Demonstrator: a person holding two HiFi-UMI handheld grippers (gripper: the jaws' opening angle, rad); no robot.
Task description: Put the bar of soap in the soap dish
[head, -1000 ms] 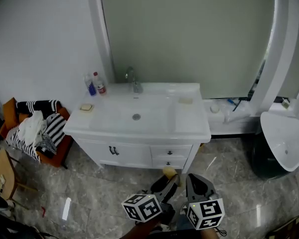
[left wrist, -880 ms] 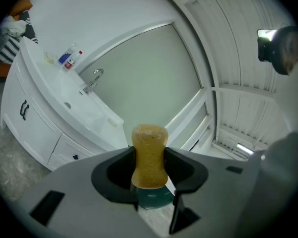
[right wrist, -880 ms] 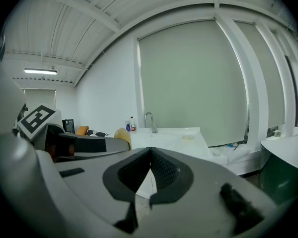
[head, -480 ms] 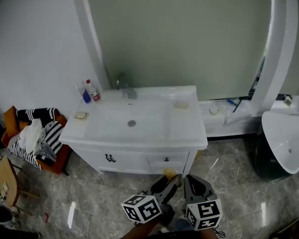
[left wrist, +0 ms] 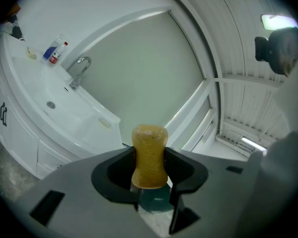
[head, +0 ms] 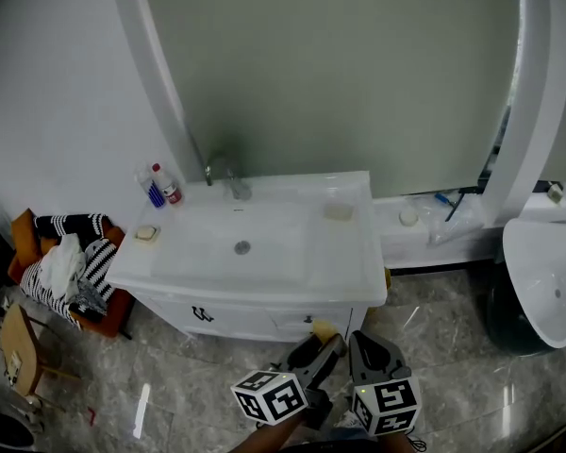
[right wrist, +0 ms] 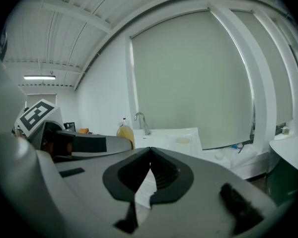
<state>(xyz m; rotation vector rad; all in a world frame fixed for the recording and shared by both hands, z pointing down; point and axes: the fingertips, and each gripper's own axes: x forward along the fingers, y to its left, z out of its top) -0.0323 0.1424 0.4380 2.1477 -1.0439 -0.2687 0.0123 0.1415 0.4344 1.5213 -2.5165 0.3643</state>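
Observation:
In the left gripper view a yellow-brown bar of soap (left wrist: 149, 155) stands upright between the jaws of my left gripper (left wrist: 150, 168), which is shut on it. The head view shows that soap (head: 323, 329) at the left gripper (head: 325, 343), low over the floor in front of the white vanity (head: 358, 276). My right gripper (right wrist: 149, 168) is shut with nothing in it, close beside the left one (head: 366, 340). A pale dish-like thing (head: 338, 212) lies right of the basin. A small tan-and-white one (head: 146, 233) sits at the left corner.
A faucet (head: 228, 177) and two small bottles (head: 160, 186) stand at the back of the vanity. An orange chair piled with clothes (head: 66, 267) is on the left, a wooden stool (head: 19, 343) below it. A loose white basin (head: 552, 291) leans at the right.
The head view has shifted: the vanity now sits lower and further left in the picture. Both grippers keep their places at the bottom, the soap still held.

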